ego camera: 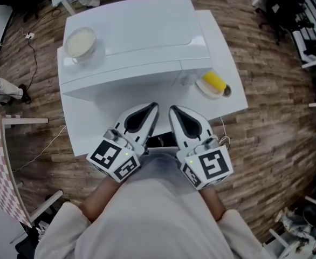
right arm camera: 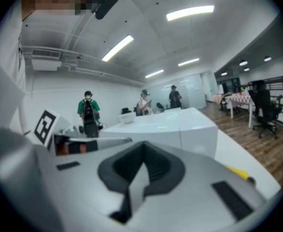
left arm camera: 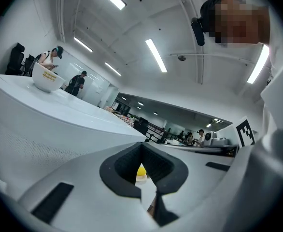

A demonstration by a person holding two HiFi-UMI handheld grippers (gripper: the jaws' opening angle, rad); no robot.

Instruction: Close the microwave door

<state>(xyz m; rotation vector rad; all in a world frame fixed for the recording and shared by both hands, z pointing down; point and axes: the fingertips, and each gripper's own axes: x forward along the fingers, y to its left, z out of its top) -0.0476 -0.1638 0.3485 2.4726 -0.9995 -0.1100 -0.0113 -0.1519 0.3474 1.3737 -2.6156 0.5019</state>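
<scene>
On the white surface [ego camera: 93, 128], head view: microwave [ego camera: 131, 36] centred, bowl [ego camera: 80, 42] on top; left tongs [ego camera: 150, 111] and right tongs [ego camera: 175, 112] side by side near its front. Left gripper view: tongs together, empty. Right gripper view: tongs together, empty.

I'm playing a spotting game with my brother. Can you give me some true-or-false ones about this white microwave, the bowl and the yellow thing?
1. A bowl sits on top of the microwave. True.
2. The yellow thing lies inside that bowl. False: it lies on a small dish on the table, to the right of the microwave.
3. The left hand-held gripper grips the yellow thing. False: its jaws are together and hold nothing.
4. The left hand-held gripper and the right hand-held gripper are side by side, close to the person. True.
</scene>
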